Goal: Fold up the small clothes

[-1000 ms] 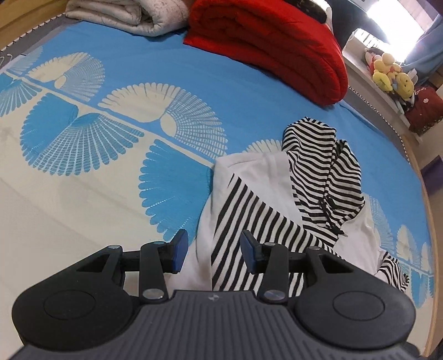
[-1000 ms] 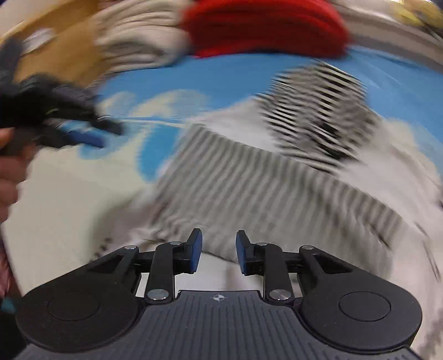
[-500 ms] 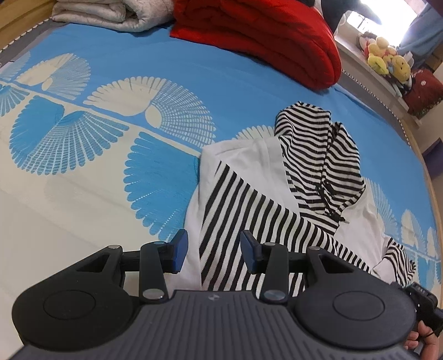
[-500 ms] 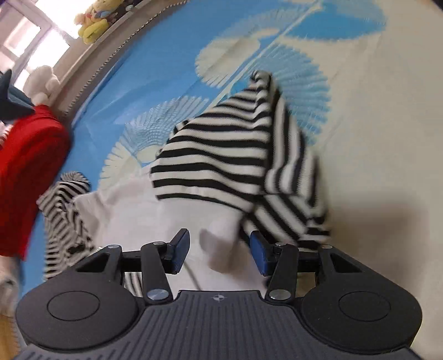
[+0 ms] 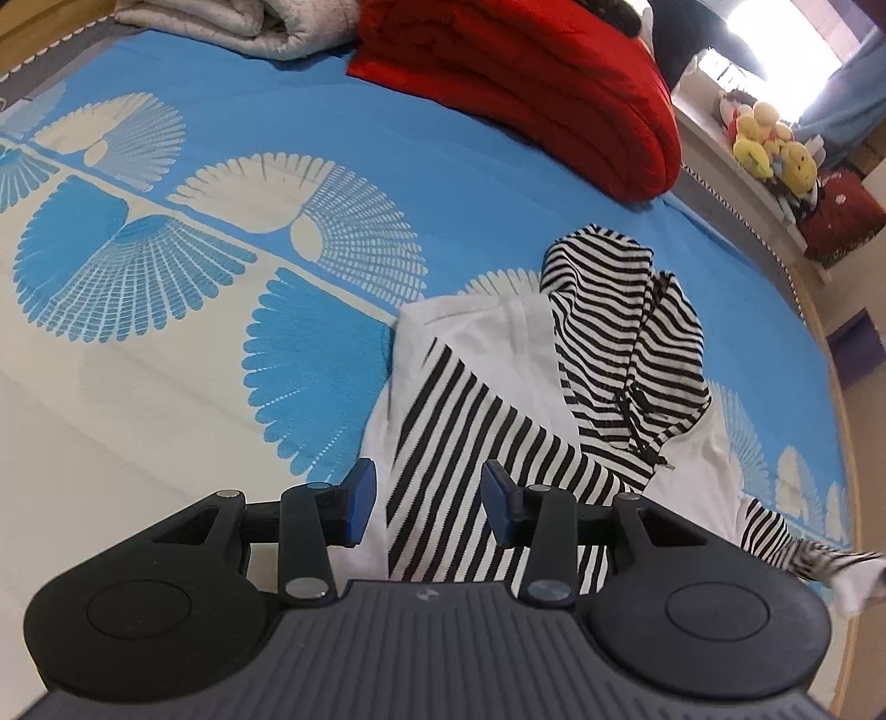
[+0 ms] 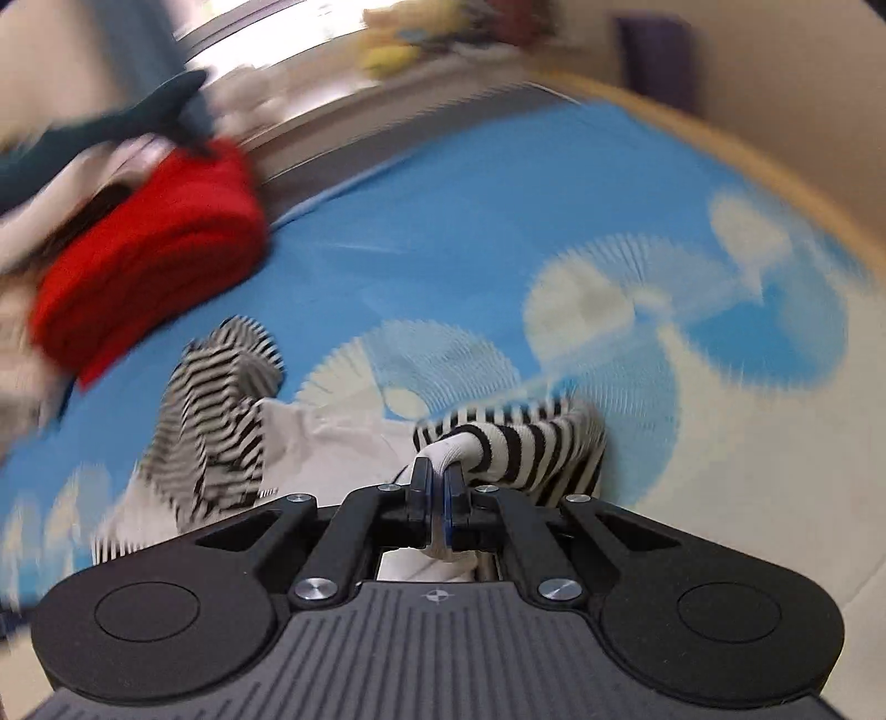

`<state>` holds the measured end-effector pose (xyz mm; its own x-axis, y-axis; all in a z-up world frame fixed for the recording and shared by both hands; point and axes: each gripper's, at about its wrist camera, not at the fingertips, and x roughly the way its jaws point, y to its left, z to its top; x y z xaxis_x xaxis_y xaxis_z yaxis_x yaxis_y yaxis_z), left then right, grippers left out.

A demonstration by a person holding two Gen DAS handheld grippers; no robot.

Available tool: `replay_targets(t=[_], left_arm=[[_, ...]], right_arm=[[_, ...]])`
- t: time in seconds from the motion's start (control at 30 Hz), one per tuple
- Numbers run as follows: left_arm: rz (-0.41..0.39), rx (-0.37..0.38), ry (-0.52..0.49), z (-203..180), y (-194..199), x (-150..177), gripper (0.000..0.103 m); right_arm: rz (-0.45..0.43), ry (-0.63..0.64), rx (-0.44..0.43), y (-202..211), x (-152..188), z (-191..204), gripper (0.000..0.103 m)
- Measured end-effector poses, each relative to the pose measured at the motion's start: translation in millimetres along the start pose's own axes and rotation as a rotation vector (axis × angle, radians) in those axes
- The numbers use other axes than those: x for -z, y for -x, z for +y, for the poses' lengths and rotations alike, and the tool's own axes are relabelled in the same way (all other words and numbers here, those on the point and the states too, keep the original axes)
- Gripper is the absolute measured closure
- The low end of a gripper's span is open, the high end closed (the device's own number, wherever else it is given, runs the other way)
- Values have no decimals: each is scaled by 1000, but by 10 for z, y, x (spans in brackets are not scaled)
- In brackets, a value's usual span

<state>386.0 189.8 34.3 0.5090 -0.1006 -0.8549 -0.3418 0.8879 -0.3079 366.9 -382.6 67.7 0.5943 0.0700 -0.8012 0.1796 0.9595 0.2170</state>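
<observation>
A small white hoodie with a black-and-white striped hood lies on the blue patterned bed sheet. One striped sleeve is folded across its body. My left gripper hovers open just above that folded sleeve, with nothing pinched. My right gripper is shut on the white cuff of the other striped sleeve, which bends up off the sheet. In the left wrist view that sleeve's end is at the far right, and its tip is blurred.
A folded red blanket and a grey quilt lie at the head of the bed. Plush toys sit on a ledge beyond it. The bed's wooden edge runs close past the held sleeve.
My right gripper swung across to the far sleeve, opened over its cuff, then shut on it. The sleeve end has lifted. My left gripper has stayed open over the folded sleeve.
</observation>
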Motion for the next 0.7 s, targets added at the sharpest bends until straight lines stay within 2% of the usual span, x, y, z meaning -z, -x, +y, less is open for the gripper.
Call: replay_targets(t=[0.1, 0.2, 0.27, 0.37, 0.43, 0.5, 0.53, 0.6, 0.7], left_arm=[[-5, 8, 24, 121, 66, -34, 57], [-20, 7, 59, 270, 146, -84, 57], [-28, 9, 77, 349, 194, -114, 57], [-31, 13, 97, 423, 231, -149, 57], [-33, 16, 101, 439, 237, -162, 57], [-31, 19, 97, 432, 237, -162, 57], [-30, 20, 95, 428, 238, -160, 57], [-28, 22, 84, 419, 233, -153, 57], [-22, 12, 64, 393, 191, -137, 57]], right_arm=[[56, 247, -30, 307, -352, 257, 100], [99, 418, -86, 515, -525, 751, 100], [133, 526, -185, 559, -515, 1215, 100], [186, 649, -353, 438, -319, 2077, 99], [230, 642, -456, 238, -171, 2548, 95], [275, 606, -547, -4, 5, 2940, 78], [302, 576, -558, -101, 105, 3091, 67], [297, 550, -529, -211, 265, 3221, 66], [210, 488, -505, -165, 342, 3048, 65]])
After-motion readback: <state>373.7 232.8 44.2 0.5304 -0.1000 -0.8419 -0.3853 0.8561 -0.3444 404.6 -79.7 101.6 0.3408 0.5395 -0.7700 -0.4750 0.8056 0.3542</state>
